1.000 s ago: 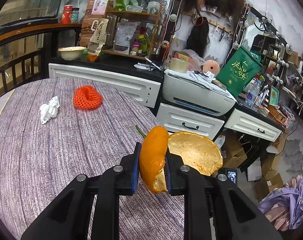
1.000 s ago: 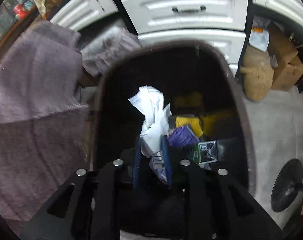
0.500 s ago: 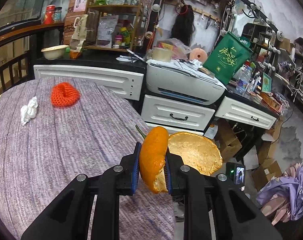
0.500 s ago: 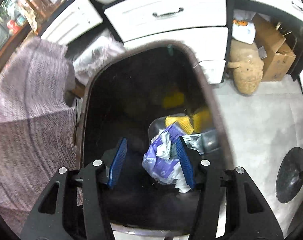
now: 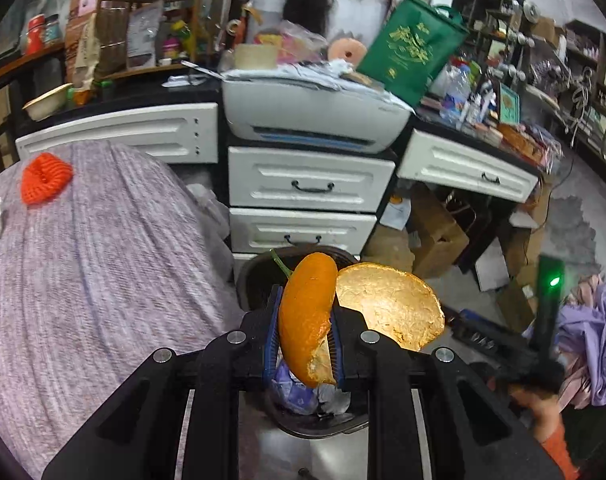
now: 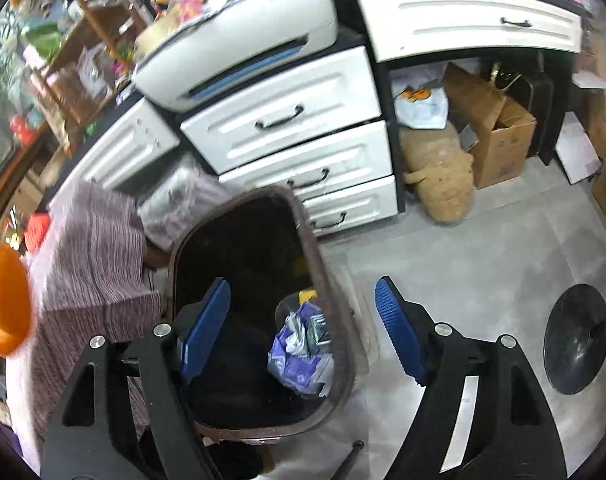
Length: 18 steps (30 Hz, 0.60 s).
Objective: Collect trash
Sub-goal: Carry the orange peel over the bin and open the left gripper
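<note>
A bright orange curved fruit peel (image 5: 307, 312) with a pale golden inside, blue ribbed fingers (image 6: 207, 324), a purple-and-white crumpled wrapper (image 6: 299, 352) in the dark bin (image 6: 323, 256), beside a mauve striped counter (image 5: 95, 264).

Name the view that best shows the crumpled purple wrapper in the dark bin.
The right wrist view: the crumpled purple wrapper lies unobstructed inside the dark bin. In the left wrist view only a scrap of it peeks out beneath the held orange peel.

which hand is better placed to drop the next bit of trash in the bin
Left. Its tool is clamped on the orange peel above the bin. The right tool has just been opening, with nothing between its pads.
</note>
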{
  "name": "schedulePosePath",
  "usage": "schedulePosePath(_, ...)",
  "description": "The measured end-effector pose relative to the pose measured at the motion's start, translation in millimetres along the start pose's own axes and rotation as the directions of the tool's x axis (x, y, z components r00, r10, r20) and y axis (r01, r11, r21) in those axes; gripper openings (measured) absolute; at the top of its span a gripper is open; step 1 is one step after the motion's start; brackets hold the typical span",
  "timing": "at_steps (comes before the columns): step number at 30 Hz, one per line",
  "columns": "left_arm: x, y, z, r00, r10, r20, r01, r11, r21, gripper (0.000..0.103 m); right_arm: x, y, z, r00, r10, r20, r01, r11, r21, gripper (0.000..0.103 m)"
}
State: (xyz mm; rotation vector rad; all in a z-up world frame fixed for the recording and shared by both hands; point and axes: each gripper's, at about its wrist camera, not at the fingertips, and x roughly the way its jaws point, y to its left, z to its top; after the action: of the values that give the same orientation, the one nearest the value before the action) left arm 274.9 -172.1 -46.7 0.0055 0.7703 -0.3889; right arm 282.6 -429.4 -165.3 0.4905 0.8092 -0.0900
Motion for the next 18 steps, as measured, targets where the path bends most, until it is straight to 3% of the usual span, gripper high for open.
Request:
schedulePosePath(10,67,-38,-20,0.988,0.038,-0.152,-0.019,0.992,0.122,0.021,-26,-23,12,0.999,-0.022,0.046,0.021,0.999,0.026,0.076)
schedulePosePath(18,114,-44,-26,0.955,0.088,-0.283,-0.04,0.985,0.169,0.021,-18,-27,6,0.999,-0.034,0.012,0.034,0.999,0.015,0.076)
